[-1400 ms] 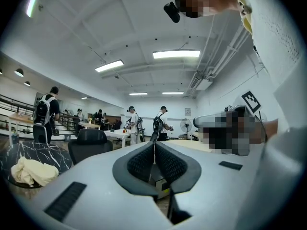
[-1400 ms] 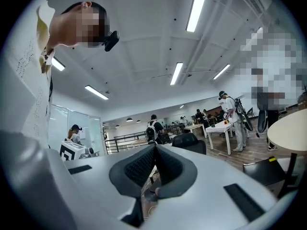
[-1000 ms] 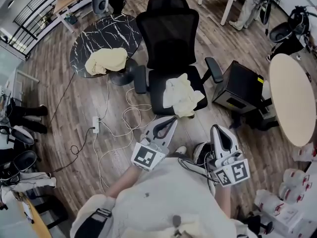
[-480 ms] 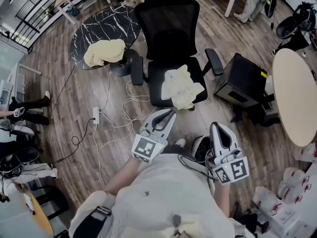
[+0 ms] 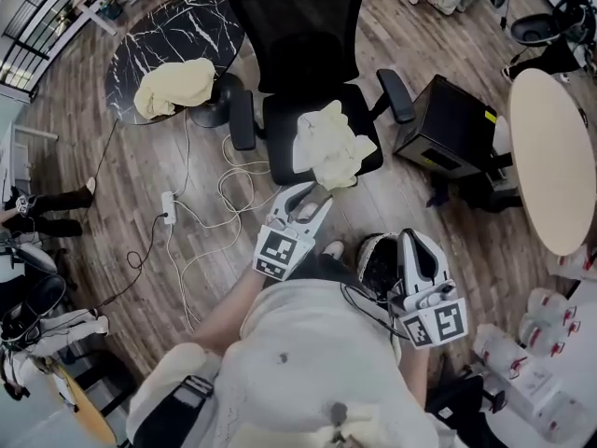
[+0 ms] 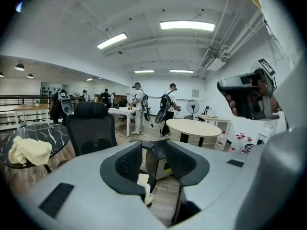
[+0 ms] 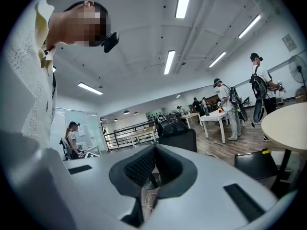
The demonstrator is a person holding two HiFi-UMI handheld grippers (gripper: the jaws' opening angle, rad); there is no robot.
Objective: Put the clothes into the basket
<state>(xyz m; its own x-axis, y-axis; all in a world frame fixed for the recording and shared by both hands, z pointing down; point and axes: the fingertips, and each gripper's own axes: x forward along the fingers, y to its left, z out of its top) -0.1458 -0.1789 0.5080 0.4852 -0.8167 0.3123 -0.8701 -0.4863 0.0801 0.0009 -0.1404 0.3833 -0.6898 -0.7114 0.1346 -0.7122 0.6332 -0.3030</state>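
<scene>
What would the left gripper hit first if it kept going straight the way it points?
Probably the pale garment on the office chair seat, just ahead of the left gripper; depth is unclear. Its jaws have just been opening, nothing between them.

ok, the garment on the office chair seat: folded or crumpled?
Crumpled. The pale garment lies in a loose, uneven heap on the seat of the office chair, with no flat layers or straight folded edges showing.
</scene>
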